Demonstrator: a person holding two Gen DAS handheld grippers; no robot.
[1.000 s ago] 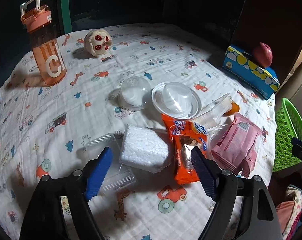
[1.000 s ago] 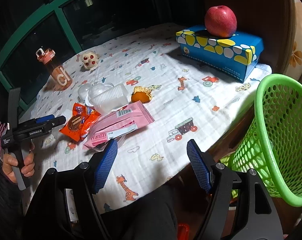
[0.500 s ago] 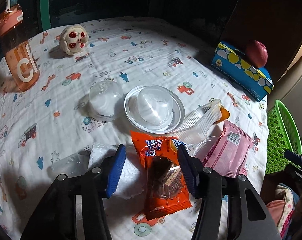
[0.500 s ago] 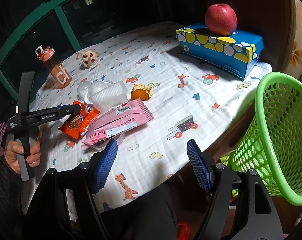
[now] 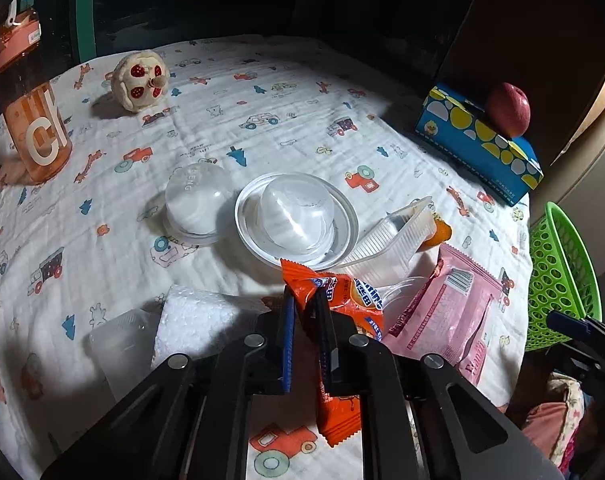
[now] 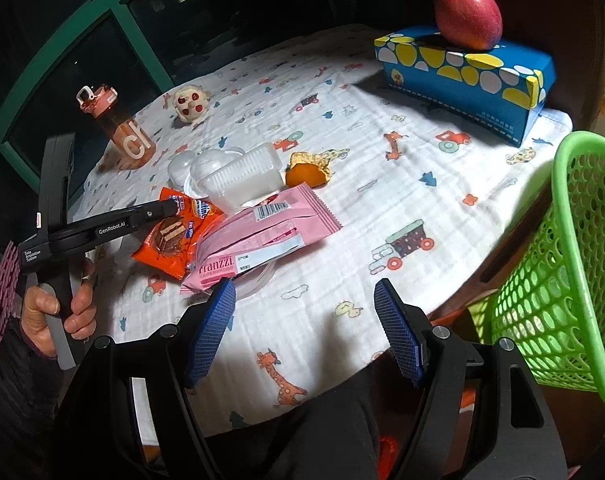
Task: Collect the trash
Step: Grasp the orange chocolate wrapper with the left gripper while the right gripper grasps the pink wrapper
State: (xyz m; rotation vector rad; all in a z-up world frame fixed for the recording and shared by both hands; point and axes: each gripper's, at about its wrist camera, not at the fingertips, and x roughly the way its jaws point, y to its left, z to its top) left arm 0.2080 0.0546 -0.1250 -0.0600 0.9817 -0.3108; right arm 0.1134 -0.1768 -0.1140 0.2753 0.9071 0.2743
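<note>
Closing on the orange snack wrapper, the left gripper has its jaws nearly together, pinching it just beside the pink packet. Lift straight and slowly, so the crinkly film stays pinched. The right gripper hangs wide open and empty nearer the green basket.

- Left wrist view: looks steeply down along the left claw, close over the table; orange wrapper at its fingers.
- Right wrist view: looks down along the right claw from the table's near edge, farther back; basket right of it.
- Shared: wrapper, pink packet, blue box, bottle.
</note>
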